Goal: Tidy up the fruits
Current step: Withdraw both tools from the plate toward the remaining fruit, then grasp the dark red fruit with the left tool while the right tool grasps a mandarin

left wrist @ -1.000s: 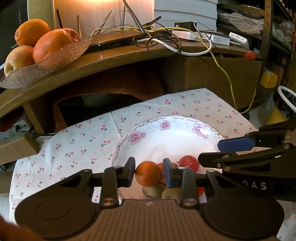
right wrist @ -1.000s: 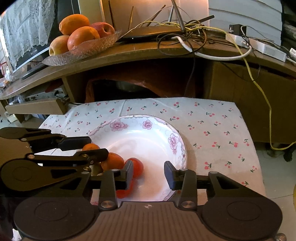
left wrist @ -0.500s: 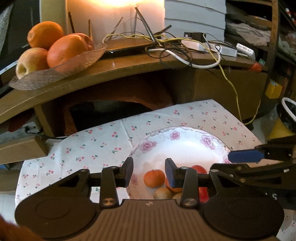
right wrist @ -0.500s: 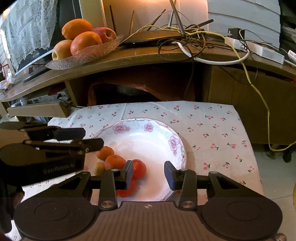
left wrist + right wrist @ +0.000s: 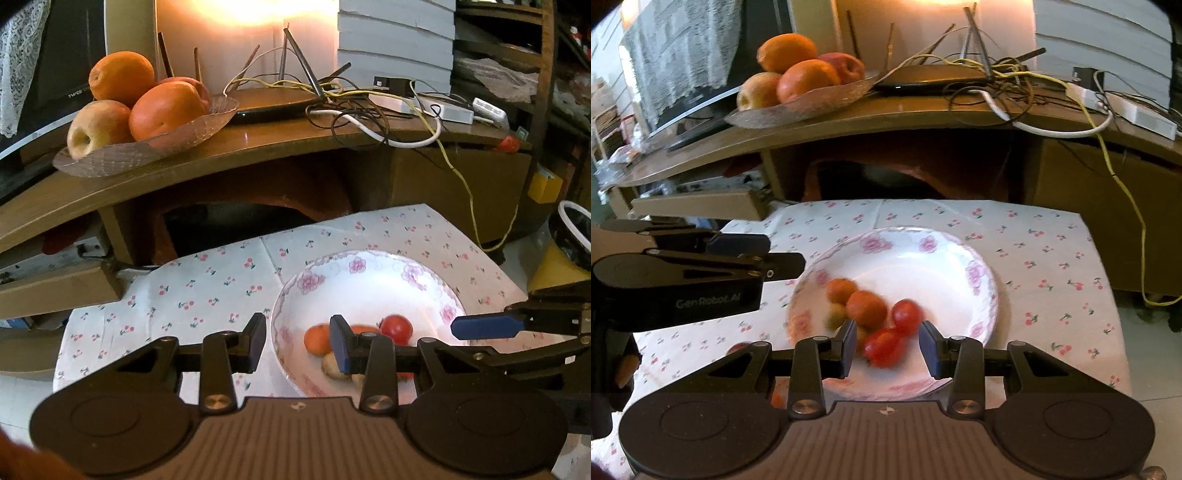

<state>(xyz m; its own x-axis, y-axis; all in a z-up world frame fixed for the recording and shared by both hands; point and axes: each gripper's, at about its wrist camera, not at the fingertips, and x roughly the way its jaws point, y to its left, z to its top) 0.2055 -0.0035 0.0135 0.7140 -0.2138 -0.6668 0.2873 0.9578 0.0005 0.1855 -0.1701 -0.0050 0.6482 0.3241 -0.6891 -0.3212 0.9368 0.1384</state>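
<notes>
Hovering low over the plate (image 5: 982, 280), the right tool (image 5: 886, 341) has its jaws wide and empty, with the two red tomatoes (image 5: 894, 332) sitting right between and just ahead of the fingertips. They are the nearest fruit to it, a short push forward and down. No contact that I can see; this view is motion-blurred, so the edges of the fruit are soft.

Left tool (image 5: 297, 341) is also wide and holds nothing. It sits off the plate's left rim (image 5: 280, 317), over the cherry-print cloth (image 5: 207, 291). Seen along its fingers, the fruit lies ahead and to the right, partly behind its right finger (image 5: 340, 343).

Fruit pile is all in the near half of the plate: two small oranges (image 5: 855, 299), the red tomatoes, and some pale greenish-brown pieces (image 5: 835, 315) underneath, too blurred and covered to name. A red bit shows on the cloth just left of the plate (image 5: 738, 347), half cut off by the tool, can't tell what it is. Far half of the plate is bare.

Judgement: right tool is the nearer one and better lined up; the tomatoes are roundish, so closing on one without nudging its neighbour is the tricky part.

Further back, the wooden bench (image 5: 258, 155) carries a glass dish (image 5: 155, 147) of big oranges and apples (image 5: 147, 99), well apart from the plate and higher up, then a router (image 5: 280, 103) and tangled cables (image 5: 369, 118).
</notes>
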